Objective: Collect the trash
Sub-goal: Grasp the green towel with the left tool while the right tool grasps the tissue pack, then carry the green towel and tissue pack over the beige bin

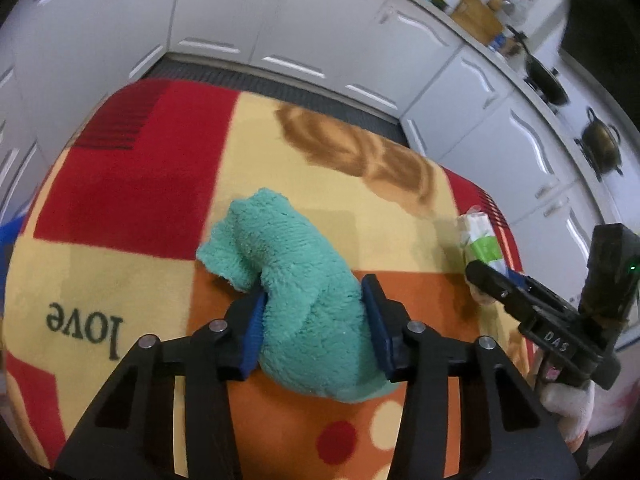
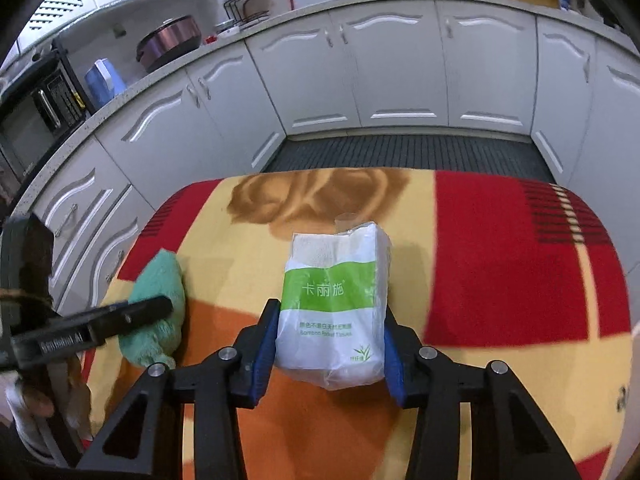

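together we pinch a soft, light teal cloth [image 1: 296, 280] between the left gripper [image 1: 316, 332] pads at its bunched middle, while our right gripper [image 2: 330, 346] clasps a squashy, slippery tissue pack [image 2: 334, 304] by its lower sides.

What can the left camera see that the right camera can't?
Only the left wrist view shows the word "love" on the blanket and a pot on the counter. Only the right wrist view shows the microwave and the blue jug. Both show the green cloth in the left gripper, the tissue pack in the right gripper, and the blanket.
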